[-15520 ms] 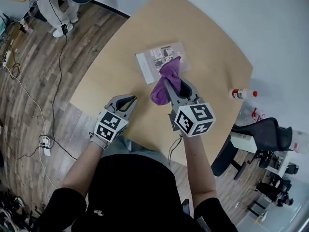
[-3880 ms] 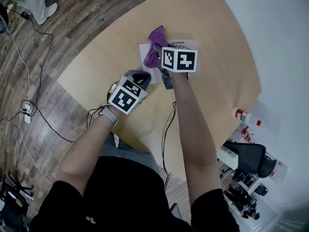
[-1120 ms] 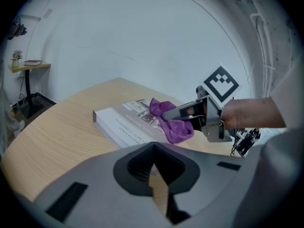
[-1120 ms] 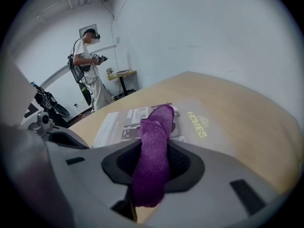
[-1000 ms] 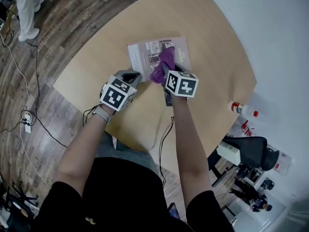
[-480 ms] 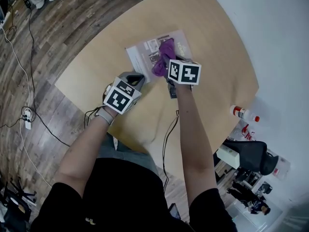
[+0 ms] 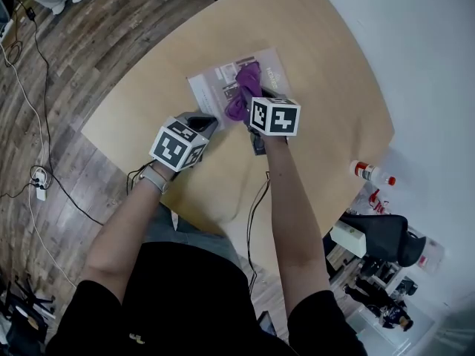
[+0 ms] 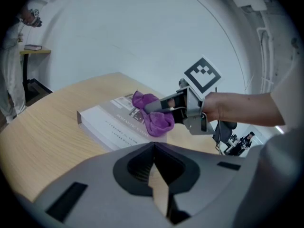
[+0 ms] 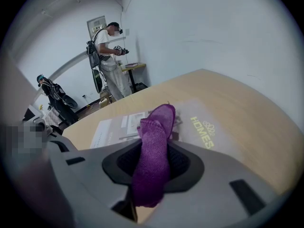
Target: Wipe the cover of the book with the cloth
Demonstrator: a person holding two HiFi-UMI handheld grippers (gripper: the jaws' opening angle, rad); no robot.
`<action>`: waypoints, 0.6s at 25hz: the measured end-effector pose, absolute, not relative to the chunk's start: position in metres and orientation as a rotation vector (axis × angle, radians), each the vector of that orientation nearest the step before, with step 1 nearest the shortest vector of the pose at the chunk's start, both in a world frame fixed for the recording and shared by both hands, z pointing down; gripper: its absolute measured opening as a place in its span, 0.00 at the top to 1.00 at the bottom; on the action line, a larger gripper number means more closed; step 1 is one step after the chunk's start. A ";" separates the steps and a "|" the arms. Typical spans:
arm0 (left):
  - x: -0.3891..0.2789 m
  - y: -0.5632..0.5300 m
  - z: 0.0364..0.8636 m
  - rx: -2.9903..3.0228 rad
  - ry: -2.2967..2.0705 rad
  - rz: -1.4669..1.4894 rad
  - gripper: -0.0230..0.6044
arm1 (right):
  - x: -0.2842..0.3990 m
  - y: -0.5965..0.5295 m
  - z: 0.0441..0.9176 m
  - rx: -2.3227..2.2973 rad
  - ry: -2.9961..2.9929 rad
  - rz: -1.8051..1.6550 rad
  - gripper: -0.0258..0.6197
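On the book [image 7: 211, 87]: the right gripper [image 7: 252, 104] has its jaws clamped on the cloth [image 7: 243, 87]. The purple cloth runs out past the tips, and its free end lies bunched on the cover.
Left gripper [image 8: 153, 150]: its jaws are fully together with nothing between them. It sits just off the book's near corner, over the tabletop. Whether it touches the book cannot be told.
Book: it lies flat, cover up. The cover is pale grey with small photos and the word HOMES, and the printed spine faces the left gripper.
Table [image 7: 319, 73]: light wood with a rounded edge, and it carries the book.
Floor [image 7: 89, 43]: dark wood planks, left of the book beyond the table's edge.
Wall [image 8: 118, 27]: plain white, behind the book's far side.
Cables [image 7: 33, 102]: they trail over the floor well left of the book and run to a power strip [image 7: 38, 191].
Bottle [image 7: 369, 172]: clear with a red cap, well right of the book, past the table's edge.
Chair [image 7: 382, 232]: black, further right of the book than the bottle.
People: one person [image 9: 110, 56] stands beyond the book's far side at a small desk [image 9: 132, 66], and another [image 9: 52, 96] is further off.
In the way: the cloth and the right gripper cover the middle of the cover. In the head view the right gripper's body hides its own tips.
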State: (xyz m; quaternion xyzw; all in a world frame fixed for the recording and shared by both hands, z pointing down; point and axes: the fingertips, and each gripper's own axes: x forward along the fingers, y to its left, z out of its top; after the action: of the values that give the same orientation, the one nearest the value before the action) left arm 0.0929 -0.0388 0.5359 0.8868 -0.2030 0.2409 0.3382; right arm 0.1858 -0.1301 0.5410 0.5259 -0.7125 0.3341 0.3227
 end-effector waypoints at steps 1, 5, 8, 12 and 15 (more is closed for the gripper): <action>0.092 -0.040 0.533 2.312 -0.534 0.603 0.93 | 0.184 -0.127 0.541 1.378 -1.875 0.877 0.77; 0.091 -0.048 0.521 2.341 -0.573 0.561 0.93 | 0.170 -0.109 0.543 1.364 -1.883 0.882 0.77; 0.091 -0.047 0.520 2.341 -0.573 0.602 0.93 | 0.157 -0.092 0.543 1.350 -1.892 0.894 0.77; 0.090 -0.038 0.528 2.323 -0.559 0.669 0.93 | 0.149 -0.077 0.544 1.365 -1.893 0.858 0.77; 0.094 -0.033 0.531 2.336 -0.534 0.751 0.93 | 0.150 -0.076 0.543 1.378 -1.885 0.833 0.77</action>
State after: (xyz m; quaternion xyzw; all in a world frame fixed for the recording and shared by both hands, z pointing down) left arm 0.0937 -0.0329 0.5309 0.8845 -0.2021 0.2843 0.3099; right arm 0.1499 -0.0763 0.5434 0.5256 -0.7191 0.3179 0.3250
